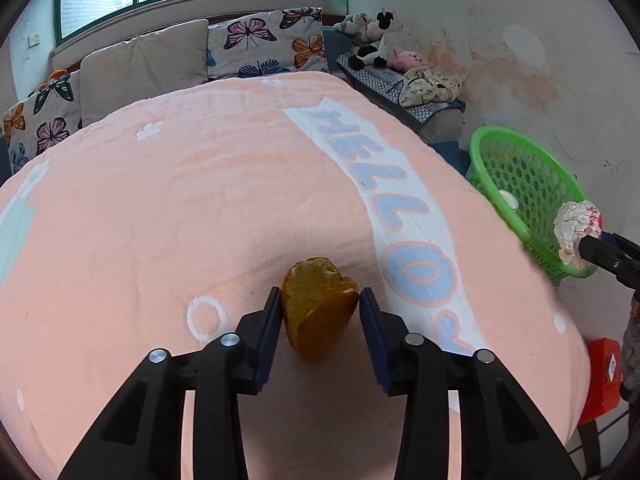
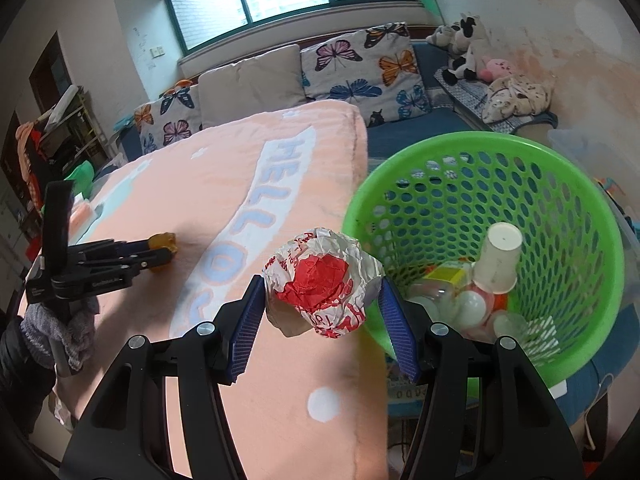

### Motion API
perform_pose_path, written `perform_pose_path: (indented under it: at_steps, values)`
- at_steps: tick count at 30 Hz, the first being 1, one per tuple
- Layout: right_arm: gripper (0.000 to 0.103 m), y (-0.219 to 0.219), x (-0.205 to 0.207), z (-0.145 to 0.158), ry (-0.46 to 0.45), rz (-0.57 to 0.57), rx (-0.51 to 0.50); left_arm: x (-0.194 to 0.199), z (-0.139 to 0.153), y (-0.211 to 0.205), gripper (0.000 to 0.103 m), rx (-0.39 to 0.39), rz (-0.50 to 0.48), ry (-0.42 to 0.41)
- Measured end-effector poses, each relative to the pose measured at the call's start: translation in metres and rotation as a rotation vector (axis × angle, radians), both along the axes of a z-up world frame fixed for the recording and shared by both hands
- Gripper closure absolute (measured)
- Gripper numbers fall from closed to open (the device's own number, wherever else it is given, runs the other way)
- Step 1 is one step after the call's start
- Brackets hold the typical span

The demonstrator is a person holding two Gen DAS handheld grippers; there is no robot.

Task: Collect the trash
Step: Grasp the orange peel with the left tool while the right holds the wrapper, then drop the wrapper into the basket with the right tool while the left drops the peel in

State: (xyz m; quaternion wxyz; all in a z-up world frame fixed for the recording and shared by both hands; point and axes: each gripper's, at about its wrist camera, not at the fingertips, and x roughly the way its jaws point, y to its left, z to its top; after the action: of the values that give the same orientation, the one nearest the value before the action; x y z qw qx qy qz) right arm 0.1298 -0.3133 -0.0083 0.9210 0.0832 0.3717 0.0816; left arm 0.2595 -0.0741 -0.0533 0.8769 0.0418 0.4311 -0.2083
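Note:
An orange peel [image 1: 318, 308] lies on the pink "HELLO" blanket [image 1: 200, 208]. My left gripper [image 1: 320, 300] has its two pads on either side of the peel, touching it. In the right wrist view the left gripper [image 2: 170, 254] shows at the left with the peel [image 2: 162, 242] at its tips. My right gripper [image 2: 322, 292] is shut on a crumpled red-and-white paper ball [image 2: 320, 280], held above the blanket edge beside the green basket [image 2: 580, 200]. The left wrist view shows that ball [image 1: 576, 232] over the basket's rim [image 1: 516, 136].
The basket holds a white paper cup [image 2: 498, 260] and several other scraps. Butterfly cushions [image 1: 272, 44] and plush toys [image 1: 376, 40] line the sofa behind. A red box [image 1: 604, 380] stands low at the right.

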Motion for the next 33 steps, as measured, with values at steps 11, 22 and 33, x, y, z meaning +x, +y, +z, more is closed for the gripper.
perform_pose_path:
  at_steps: [11, 22, 33]
  values:
    - [0.045, -0.042, -0.012, 0.004, -0.015, -0.105, 0.01, -0.024, 0.032, -0.018, 0.067, -0.022, -0.038, -0.054]
    - [0.043, -0.087, -0.014, -0.002, -0.003, -0.203, -0.025, -0.033, 0.064, -0.068, 0.067, -0.042, -0.127, -0.094]
    - [0.031, -0.104, -0.018, -0.002, -0.014, -0.238, -0.054, -0.03, 0.079, -0.125, 0.067, -0.034, -0.207, -0.111]
